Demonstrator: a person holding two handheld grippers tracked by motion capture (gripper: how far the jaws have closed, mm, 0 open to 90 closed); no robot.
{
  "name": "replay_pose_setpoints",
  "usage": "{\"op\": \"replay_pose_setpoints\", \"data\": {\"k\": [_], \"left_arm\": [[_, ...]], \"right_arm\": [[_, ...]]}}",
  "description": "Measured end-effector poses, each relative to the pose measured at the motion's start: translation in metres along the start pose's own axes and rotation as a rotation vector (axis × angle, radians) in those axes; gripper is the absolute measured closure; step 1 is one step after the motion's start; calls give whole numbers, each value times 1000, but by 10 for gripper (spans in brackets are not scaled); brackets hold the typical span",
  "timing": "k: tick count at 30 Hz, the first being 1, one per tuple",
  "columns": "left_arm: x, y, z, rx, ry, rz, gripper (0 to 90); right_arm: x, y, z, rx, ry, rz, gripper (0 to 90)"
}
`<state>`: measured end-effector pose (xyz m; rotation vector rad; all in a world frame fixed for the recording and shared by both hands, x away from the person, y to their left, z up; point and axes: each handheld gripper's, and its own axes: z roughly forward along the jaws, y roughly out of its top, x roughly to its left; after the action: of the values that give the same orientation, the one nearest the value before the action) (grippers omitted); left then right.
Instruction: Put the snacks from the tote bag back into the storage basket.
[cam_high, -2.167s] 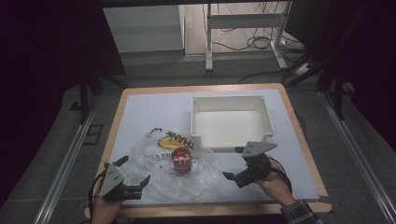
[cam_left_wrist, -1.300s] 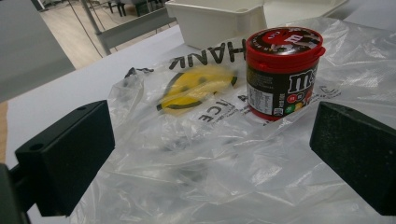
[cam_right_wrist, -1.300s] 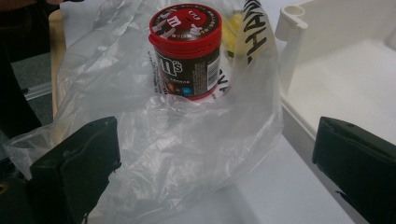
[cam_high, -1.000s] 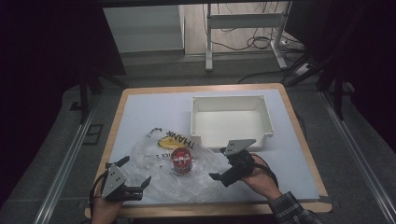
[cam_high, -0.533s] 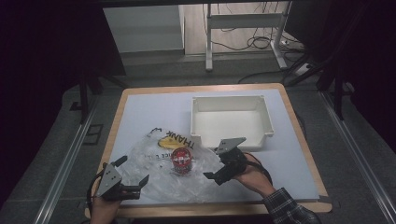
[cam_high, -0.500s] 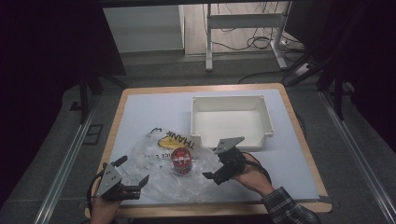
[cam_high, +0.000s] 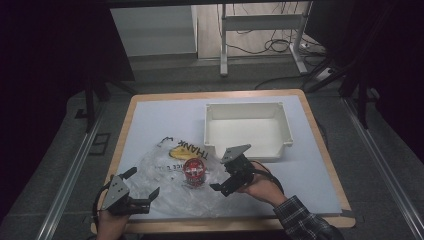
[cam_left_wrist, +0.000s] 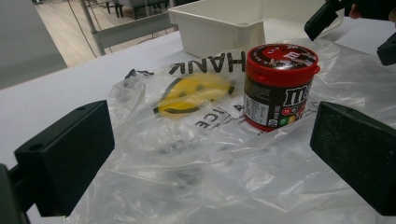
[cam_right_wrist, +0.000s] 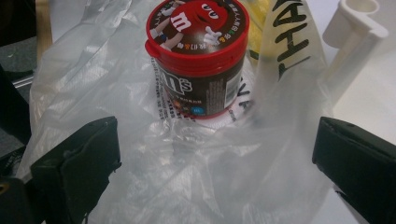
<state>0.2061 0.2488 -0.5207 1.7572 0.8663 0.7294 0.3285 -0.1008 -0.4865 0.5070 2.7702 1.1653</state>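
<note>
Two hand-held grippers flank a small round candy tub (cam_high: 194, 171) with a red plastic lid and a dark m&m's label, standing upright on a crinkled clear plastic bag (cam_high: 165, 192) near the worktop's front edge. Beside a yellow smiley, the bag's black print is partly folded away, reading "THANK". The left hand-held gripper (cam_high: 142, 196) and the right hand-held gripper (cam_high: 224, 179) both gape wide, holding nothing, and a white plastic tray (cam_high: 215, 142) sits behind the tub.

"m&m's" on jar (cam_left_wrist: 280, 86), "THANK" on bag (cam_left_wrist: 205, 140)
</note>
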Motion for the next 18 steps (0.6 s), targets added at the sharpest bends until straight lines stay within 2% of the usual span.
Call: {"op": "replay_pose_setpoints", "data": {"k": [3, 8, 18], "left_arm": [[0, 0, 0, 2, 1, 4, 0], [0, 0, 0, 4, 2, 6, 0], [-1, 0, 0, 9, 4, 11, 0]], "right_arm": [[-2, 4, 7, 31, 4, 7, 13], [-2, 7, 14, 53, 12, 12, 13], [-1, 20, 26, 92, 3, -20, 14]]}}
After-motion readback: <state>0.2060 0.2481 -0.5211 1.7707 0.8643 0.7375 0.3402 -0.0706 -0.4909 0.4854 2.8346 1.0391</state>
